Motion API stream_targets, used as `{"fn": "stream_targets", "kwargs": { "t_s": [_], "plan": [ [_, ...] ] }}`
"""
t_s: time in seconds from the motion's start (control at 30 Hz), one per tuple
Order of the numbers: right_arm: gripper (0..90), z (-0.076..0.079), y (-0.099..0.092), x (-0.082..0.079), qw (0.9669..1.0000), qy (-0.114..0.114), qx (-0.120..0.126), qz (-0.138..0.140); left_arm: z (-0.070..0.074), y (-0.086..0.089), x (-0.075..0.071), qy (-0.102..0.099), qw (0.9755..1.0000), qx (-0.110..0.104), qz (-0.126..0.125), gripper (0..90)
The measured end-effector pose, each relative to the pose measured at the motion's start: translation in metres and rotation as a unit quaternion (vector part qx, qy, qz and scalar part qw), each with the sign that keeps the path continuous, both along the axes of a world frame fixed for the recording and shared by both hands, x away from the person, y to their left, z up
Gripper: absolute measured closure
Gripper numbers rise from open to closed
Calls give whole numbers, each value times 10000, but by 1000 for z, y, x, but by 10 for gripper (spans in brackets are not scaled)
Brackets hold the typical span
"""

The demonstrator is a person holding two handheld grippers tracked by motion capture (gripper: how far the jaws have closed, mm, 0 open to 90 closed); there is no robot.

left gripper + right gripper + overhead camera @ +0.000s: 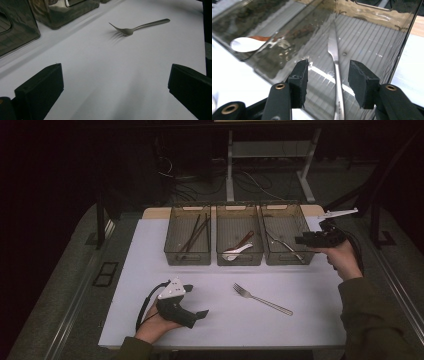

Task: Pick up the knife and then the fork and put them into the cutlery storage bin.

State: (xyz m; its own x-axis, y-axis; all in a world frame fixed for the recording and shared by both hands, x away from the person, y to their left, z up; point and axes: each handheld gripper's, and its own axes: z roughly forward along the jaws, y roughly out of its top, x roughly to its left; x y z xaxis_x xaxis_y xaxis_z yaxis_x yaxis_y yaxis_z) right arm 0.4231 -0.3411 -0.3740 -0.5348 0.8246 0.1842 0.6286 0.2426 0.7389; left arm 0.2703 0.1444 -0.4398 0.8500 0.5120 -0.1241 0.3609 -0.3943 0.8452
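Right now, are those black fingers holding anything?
No, nothing is held. The right gripper is open above a fork lying in the bin. The left gripper is open over the bare table.

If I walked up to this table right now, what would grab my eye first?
Probably the three clear bins lined up at the back of the white table, holding chopsticks, spoons and a metal utensil. The right gripper hangs open over that utensil, and a lone fork lies out front.
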Motion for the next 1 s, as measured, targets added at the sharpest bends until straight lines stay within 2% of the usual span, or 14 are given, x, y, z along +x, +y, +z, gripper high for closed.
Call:
{"fn": "stream_targets", "kwargs": {
  "t_s": [0.27,0.4,0.8,0.93,1.0],
  "plan": [
    [475,3,1,-27,9995,-166,160,231,0,0,0,-4,10000,-4,5,0],
    [473,1,7,-39,9987,-267,157,410,0,0,0,1,10000,-5,4,0],
    [468,0,32,-65,9954,-248,-114,919,0,0,-1,-1,10000,-29,11,0],
    [462,0,42,-72,9925,-228,-339,1152,0,0,-1,-5,10000,-23,5,0],
    [461,0,47,-74,9911,-165,-372,1266,0,0,-1,-2,10000,-33,10,0]
  ]
}}
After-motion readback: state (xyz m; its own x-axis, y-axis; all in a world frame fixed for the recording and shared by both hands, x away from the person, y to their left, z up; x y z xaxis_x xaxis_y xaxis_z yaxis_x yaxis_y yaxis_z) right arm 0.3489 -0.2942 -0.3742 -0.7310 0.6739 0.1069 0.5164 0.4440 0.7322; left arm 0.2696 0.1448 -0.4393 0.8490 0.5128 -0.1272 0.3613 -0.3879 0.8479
